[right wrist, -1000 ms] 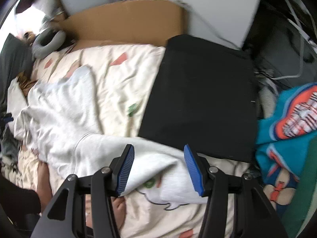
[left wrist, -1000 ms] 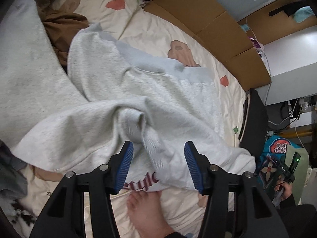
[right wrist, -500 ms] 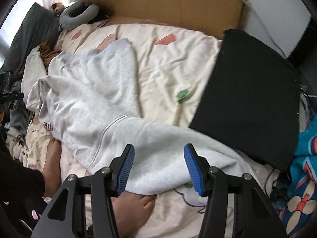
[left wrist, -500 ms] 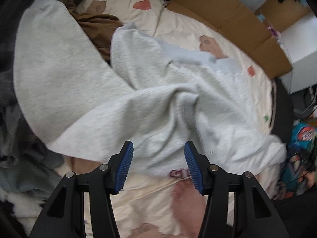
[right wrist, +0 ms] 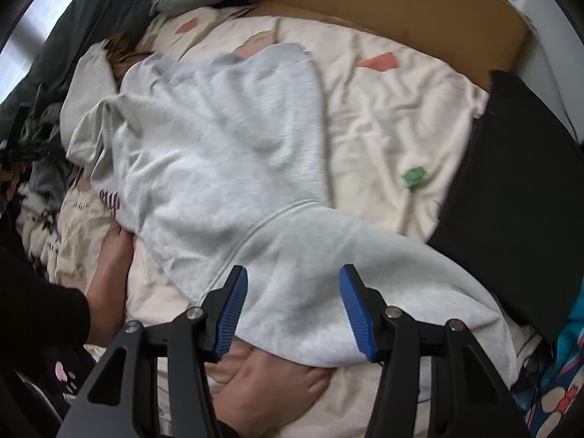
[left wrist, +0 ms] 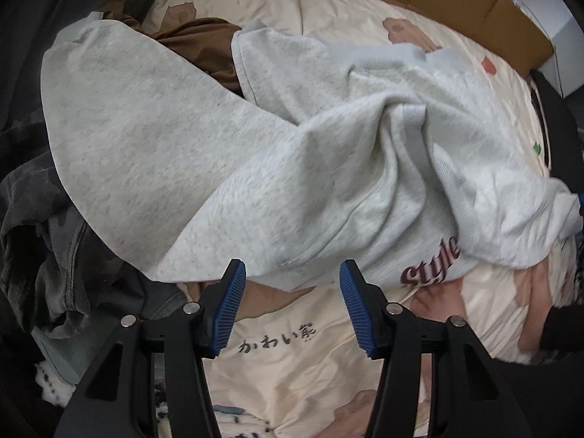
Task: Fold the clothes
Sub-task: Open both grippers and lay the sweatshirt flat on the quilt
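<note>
On the bed: a grey sweatshirt (left wrist: 299,168) lies crumpled across the cream quilt (left wrist: 292,361), not yet laid flat.
Sweatshirt layout: one sleeve spreads out to the left in the left wrist view, the body is bunched in the middle, and the red "Style" print (left wrist: 430,266) shows near its lower edge.
Left gripper (left wrist: 290,306): jaws apart, nothing between the blue pads; it points down over the sweatshirt's near edge, where sleeve meets quilt.
Right gripper (right wrist: 290,308): jaws apart and empty, hovering over the other sleeve (right wrist: 346,277), which trails toward a black cloth (right wrist: 525,197).
Just changed: both views have slid across the bed over the last second; the left one has shifted from the printed hem toward the sleeve side, and the right one from the bed's edge to right over the sleeve. Jaw gaps look the same as before.
Meaning for the task: both grippers seem to be lining up for a first grasp, probably to spread the garment before any fold; folding itself has not started.
Nearby: bare feet (right wrist: 266,383) rest on the quilt just under the sleeve; a brown garment (left wrist: 197,47) lies behind the sweatshirt.
</note>
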A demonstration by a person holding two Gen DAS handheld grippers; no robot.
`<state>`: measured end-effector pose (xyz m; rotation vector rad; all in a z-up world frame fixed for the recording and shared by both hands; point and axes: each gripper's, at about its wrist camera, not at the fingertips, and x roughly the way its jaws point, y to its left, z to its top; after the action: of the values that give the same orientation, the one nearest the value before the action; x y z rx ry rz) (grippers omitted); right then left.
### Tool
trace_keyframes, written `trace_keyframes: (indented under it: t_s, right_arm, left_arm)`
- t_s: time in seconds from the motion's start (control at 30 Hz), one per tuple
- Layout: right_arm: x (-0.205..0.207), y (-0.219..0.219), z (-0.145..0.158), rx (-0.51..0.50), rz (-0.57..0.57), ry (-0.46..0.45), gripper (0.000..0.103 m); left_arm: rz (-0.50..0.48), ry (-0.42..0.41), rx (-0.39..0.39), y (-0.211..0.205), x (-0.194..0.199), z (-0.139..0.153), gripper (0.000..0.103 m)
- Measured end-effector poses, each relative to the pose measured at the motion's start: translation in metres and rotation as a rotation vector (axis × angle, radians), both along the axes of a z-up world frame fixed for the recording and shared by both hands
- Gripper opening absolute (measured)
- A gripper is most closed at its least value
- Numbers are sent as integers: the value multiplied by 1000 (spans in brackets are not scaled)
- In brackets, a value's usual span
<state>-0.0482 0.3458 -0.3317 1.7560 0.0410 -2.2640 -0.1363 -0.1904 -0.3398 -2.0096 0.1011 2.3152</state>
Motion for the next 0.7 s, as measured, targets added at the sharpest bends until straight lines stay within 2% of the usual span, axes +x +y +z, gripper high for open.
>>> trace_keyframes:
  t_s: [0.23, 0.4, 0.5, 0.7]
  right_arm:
    - [0, -36, -14, 29, 104, -19, 50]
    - [7, -62, -21, 87, 204, -8, 50]
    - [17, -72, -28, 103, 263, -8, 50]
    - [31, -83, -43, 32, 342, -45, 50]
  left_arm:
    - [-41, -5, -58, -5, 8, -1, 54]
    - [-85, 6, -93, -3, 13, 0, 54]
    - [-120, 42, -78, 1, 17, 5, 54]
    - [-186, 45, -121, 12, 19, -1, 54]
